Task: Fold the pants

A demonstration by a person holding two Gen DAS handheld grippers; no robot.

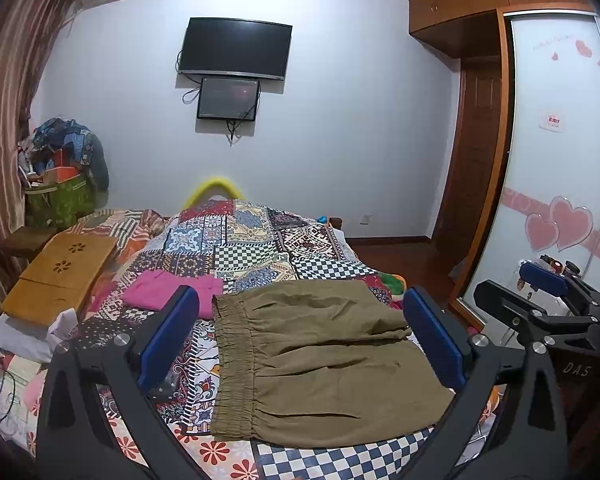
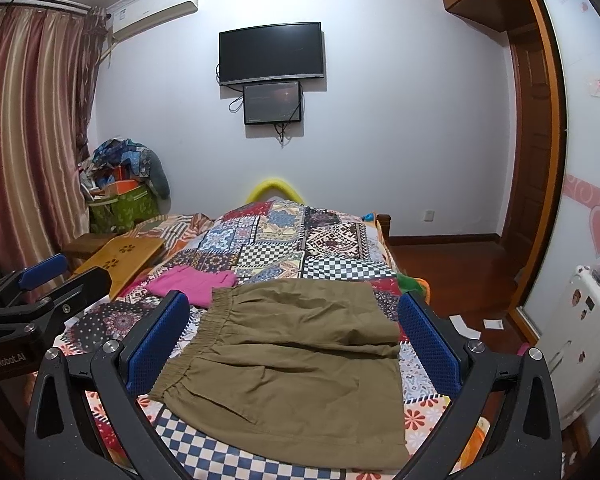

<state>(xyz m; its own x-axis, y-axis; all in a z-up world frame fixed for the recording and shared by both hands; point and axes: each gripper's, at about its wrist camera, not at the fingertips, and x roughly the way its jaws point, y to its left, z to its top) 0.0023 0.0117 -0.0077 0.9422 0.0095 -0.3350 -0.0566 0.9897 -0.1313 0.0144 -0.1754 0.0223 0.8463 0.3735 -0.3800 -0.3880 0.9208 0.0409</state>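
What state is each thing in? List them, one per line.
olive pants: folded into a compact rectangle, flat on the bed, elastic waistband on the left
pink garment: folded, lying beyond the pants
left gripper: open, holding nothing
right gripper: open, holding nothing
wall TV: screen dark
wooden lap tray: lying flat on the bed

Pale wall (image 2: 380, 140) with mounted TV (image 2: 271, 53), air conditioner (image 2: 156, 8) top left, striped curtains (image 2: 24, 128), wooden wardrobe (image 1: 476, 152), patchwork-covered bed (image 2: 284, 240), wood floor (image 2: 452, 264).
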